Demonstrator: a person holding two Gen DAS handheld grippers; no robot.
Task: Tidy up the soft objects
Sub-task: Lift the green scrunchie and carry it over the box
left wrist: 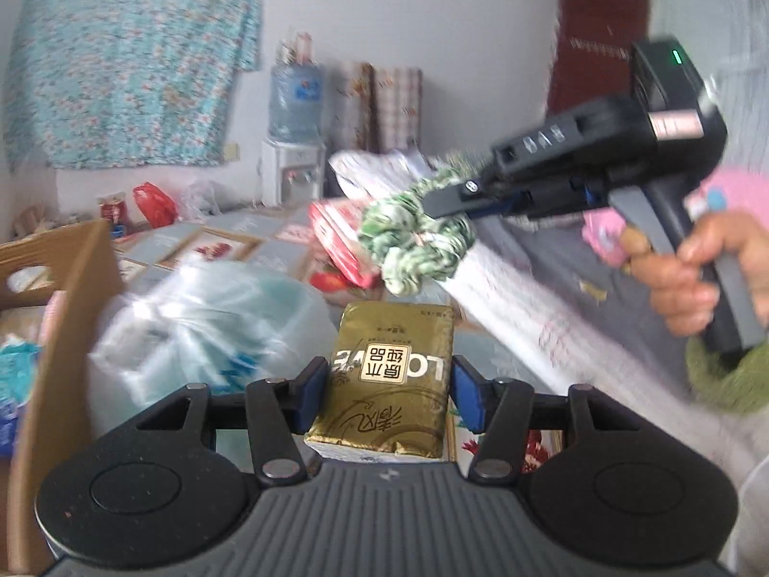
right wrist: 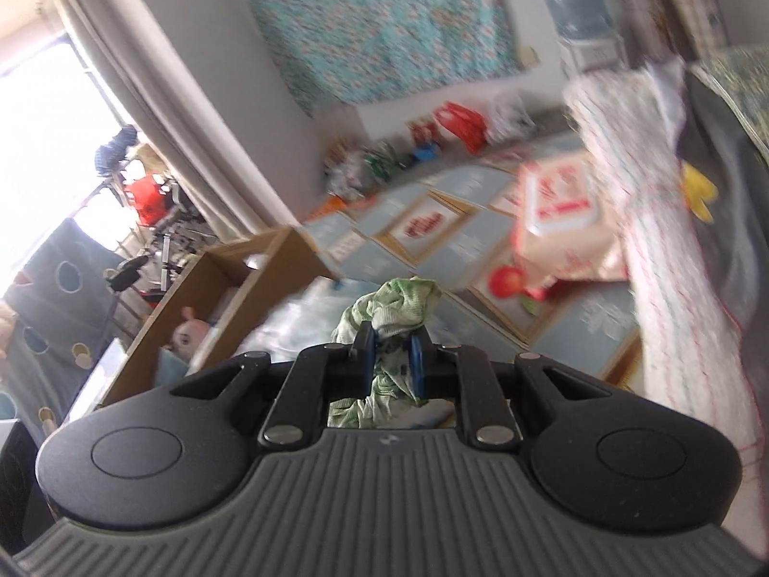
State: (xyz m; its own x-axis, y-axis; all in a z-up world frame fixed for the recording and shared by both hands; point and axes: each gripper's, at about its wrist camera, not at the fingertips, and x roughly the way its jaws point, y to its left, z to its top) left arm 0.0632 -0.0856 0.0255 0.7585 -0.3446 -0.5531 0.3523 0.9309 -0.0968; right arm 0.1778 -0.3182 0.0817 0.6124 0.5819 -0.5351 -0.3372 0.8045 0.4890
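My left gripper is shut on a gold tissue pack, held upright in the air between its blue pads. My right gripper is shut on a green-and-white scrunchie. In the left wrist view the right gripper comes in from the right, above and beyond the tissue pack, with the scrunchie hanging from its tips. A cardboard box stands at the left; in the right wrist view the box holds a pink plush toy.
A clear plastic bag lies beside the box. A red-and-white package lies on the patterned floor mat. A bed edge with a white printed sheet runs along the right. A water dispenser stands by the far wall.
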